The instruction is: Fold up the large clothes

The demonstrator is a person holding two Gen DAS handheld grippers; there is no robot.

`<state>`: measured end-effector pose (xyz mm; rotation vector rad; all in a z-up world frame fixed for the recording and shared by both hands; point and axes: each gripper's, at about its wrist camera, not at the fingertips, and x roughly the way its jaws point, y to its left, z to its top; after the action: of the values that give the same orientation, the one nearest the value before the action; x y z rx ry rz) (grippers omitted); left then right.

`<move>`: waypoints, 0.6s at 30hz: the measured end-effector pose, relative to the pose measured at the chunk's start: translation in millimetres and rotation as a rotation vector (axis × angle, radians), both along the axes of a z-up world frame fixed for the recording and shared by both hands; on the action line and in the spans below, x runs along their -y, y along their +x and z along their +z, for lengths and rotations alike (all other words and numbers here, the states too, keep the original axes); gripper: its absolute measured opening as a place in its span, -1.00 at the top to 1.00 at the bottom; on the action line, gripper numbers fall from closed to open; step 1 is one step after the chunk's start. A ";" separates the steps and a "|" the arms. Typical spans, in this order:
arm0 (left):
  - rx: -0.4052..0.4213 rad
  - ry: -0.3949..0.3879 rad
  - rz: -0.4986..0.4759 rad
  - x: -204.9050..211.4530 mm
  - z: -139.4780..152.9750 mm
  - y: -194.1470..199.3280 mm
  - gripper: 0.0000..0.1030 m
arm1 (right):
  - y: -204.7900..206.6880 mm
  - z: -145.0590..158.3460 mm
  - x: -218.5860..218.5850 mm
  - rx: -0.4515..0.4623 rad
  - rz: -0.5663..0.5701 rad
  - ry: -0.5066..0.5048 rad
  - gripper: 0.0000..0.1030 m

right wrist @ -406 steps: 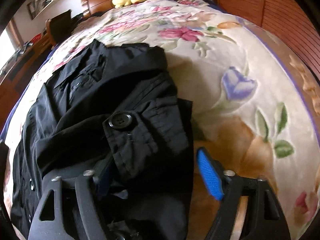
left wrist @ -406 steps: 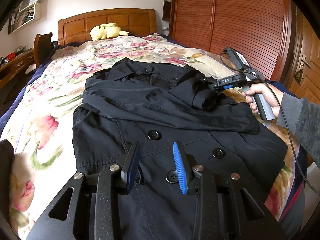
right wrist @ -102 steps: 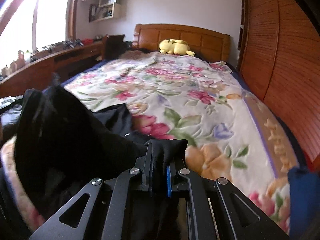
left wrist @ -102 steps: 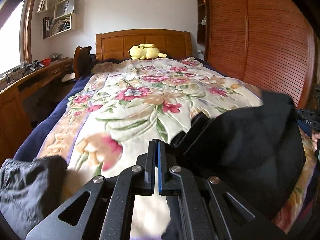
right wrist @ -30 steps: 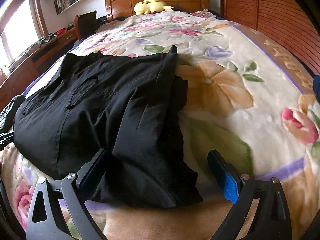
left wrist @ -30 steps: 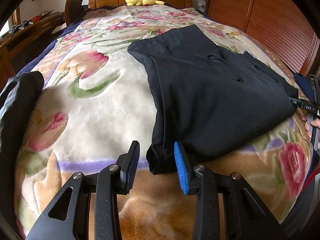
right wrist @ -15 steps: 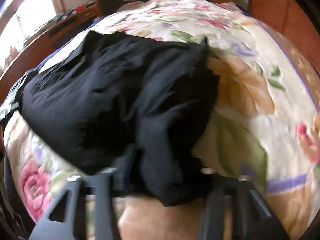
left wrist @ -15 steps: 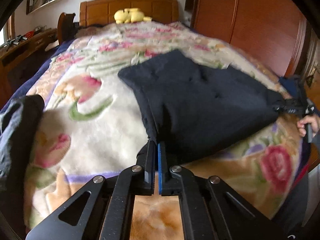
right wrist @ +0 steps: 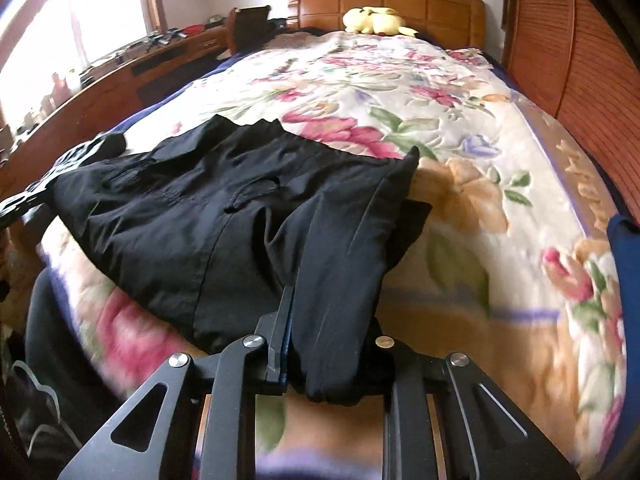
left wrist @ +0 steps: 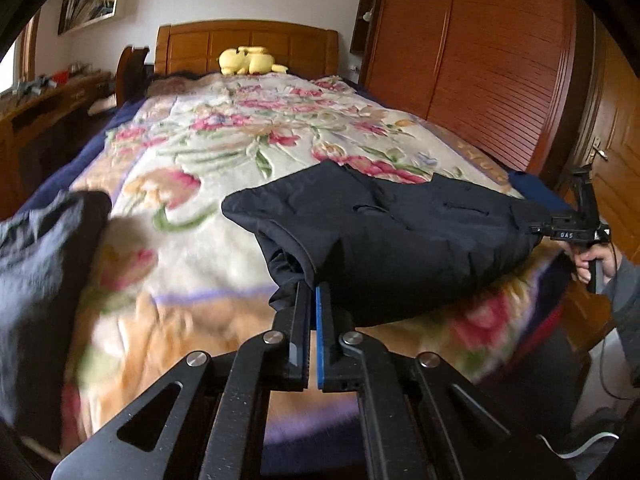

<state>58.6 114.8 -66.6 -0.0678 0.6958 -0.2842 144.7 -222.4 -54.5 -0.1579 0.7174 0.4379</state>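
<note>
Both near corners of the black coat [left wrist: 404,236] are up off the floral blanket [left wrist: 224,148] now, where a second ago the folded bundle lay flat with the jaws standing open around its edge. The coat hangs slung across the near end of the bed, its far part still resting on the blanket. The left gripper [left wrist: 312,300] is pinched tight on the near left corner. The right gripper [right wrist: 320,320] is closing on a thick wad at the near right corner. That wad looks bulky; a layer could slip free and spill the fold open. A hard pull may drag the blanket, or swing the coat onto the grey garment [left wrist: 36,264] at the left.
</note>
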 end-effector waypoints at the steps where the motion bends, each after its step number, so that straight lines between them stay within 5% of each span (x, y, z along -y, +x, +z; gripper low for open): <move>1: -0.004 0.017 0.001 2.4 -0.4 -5.2 0.96 | -4.1 0.0 2.8 -0.009 -0.001 -0.002 0.60; 18: -0.003 0.030 0.115 -13.3 7.6 -8.7 0.95 | -28.1 27.1 -9.7 0.014 -0.028 -0.094 0.35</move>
<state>49.9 128.1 -59.1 -0.0788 0.6961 -0.1634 116.7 -212.7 -27.4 -0.2390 0.7259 0.3759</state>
